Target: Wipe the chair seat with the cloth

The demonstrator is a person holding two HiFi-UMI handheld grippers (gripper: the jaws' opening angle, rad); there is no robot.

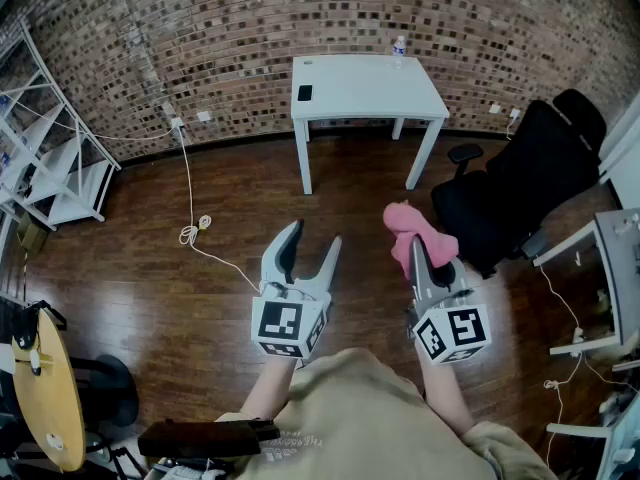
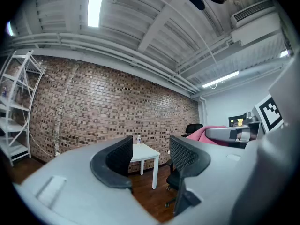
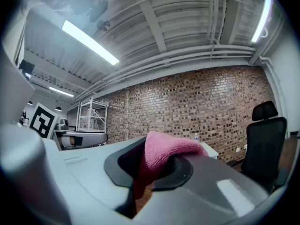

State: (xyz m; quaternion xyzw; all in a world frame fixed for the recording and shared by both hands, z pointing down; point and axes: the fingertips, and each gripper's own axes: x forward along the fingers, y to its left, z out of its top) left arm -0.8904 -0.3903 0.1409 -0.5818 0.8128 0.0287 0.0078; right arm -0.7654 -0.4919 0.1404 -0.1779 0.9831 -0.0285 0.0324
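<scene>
A pink cloth (image 1: 417, 234) is bunched between the jaws of my right gripper (image 1: 418, 251), which is shut on it and held level in front of me. In the right gripper view the pink cloth (image 3: 164, 151) drapes over the dark pads (image 3: 183, 172). The black office chair (image 1: 520, 183) stands at the right, its seat (image 1: 480, 218) just beyond the cloth. My left gripper (image 1: 310, 248) is open with nothing between its fingers, held level to the left of the right one. Through the left gripper's jaws (image 2: 150, 156) the chair (image 2: 176, 179) and a white table (image 2: 143, 151) show.
A white table (image 1: 365, 93) with a phone (image 1: 305, 93) and a bottle (image 1: 399, 47) stands by the brick wall. A white shelf rack (image 1: 45, 158) is at the left, a cable (image 1: 190, 228) on the wood floor, a round yellow stool (image 1: 45, 398) lower left, a desk edge (image 1: 615, 268) right.
</scene>
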